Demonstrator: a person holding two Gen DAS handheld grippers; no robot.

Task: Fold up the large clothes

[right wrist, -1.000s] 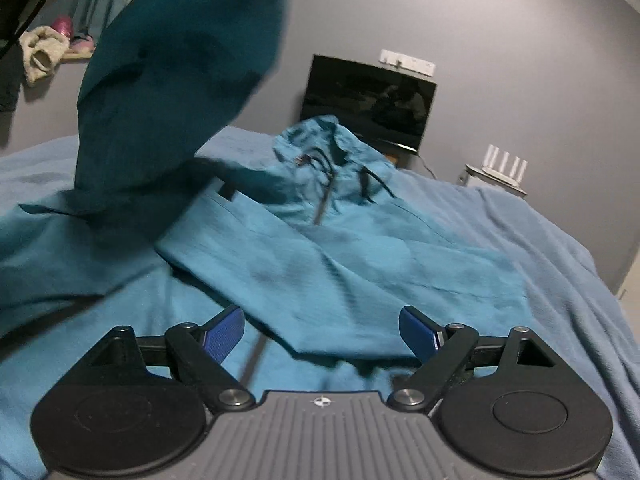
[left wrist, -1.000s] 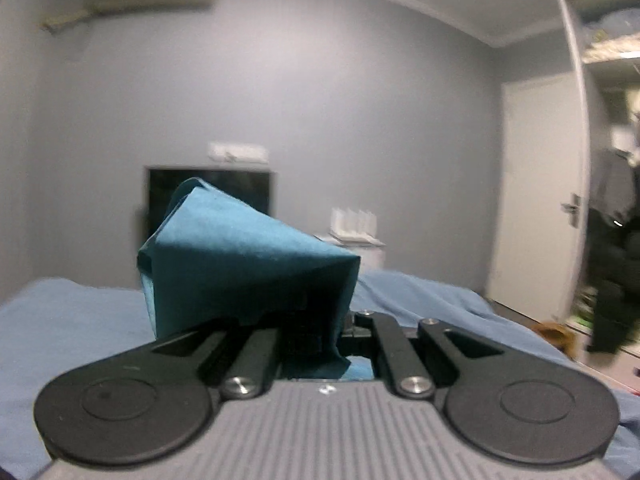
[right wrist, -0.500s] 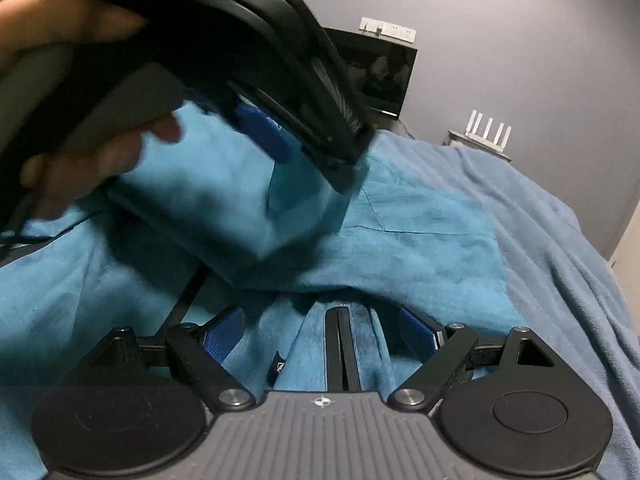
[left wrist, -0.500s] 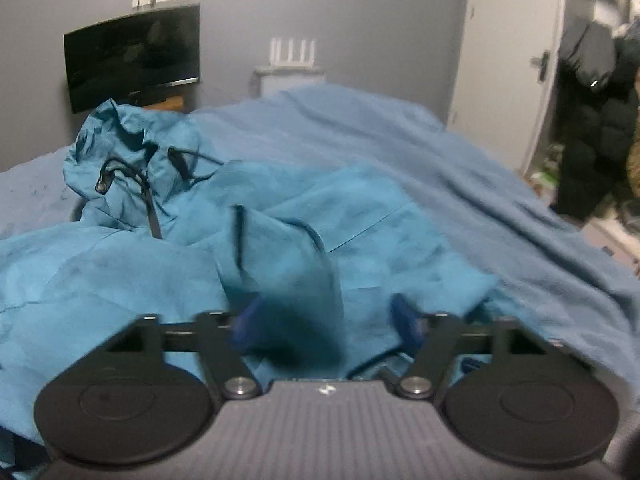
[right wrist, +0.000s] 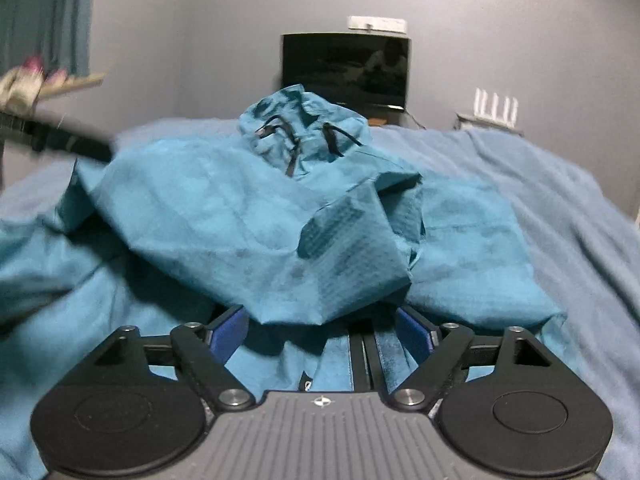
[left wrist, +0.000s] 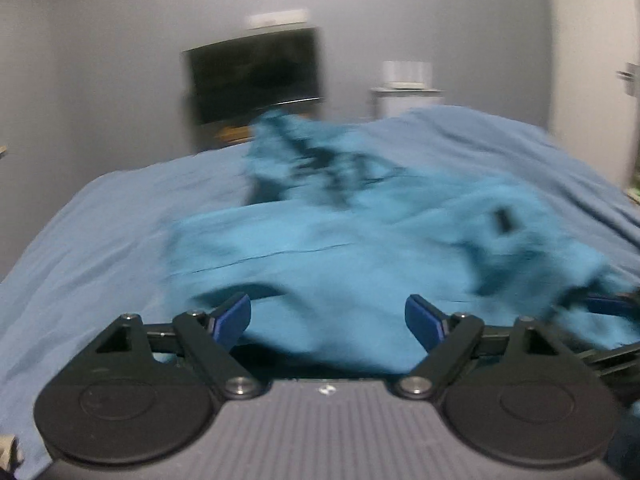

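Observation:
A teal hooded jacket point(right wrist: 248, 216) lies on the bed, hood point(right wrist: 296, 128) with black drawcords at the far end. A sleeve point(right wrist: 340, 256) is folded across its front, its cuff resting near my right gripper point(right wrist: 320, 332). The right gripper is open and empty, blue pads either side of the jacket's hem and zipper. The left wrist view is blurred by motion: the jacket point(left wrist: 360, 248) fills the middle, and my left gripper point(left wrist: 328, 320) is open and empty just above its near edge.
The bed has a blue sheet point(right wrist: 560, 208). A dark TV screen point(right wrist: 346, 68) and a white router point(right wrist: 494, 106) stand by the grey far wall. A dark blurred gripper part point(right wrist: 52, 138) shows at left in the right wrist view.
My left gripper let go of the sleeve, which now lies folded across the jacket, and swung left and back. My right gripper stayed open near the hem.

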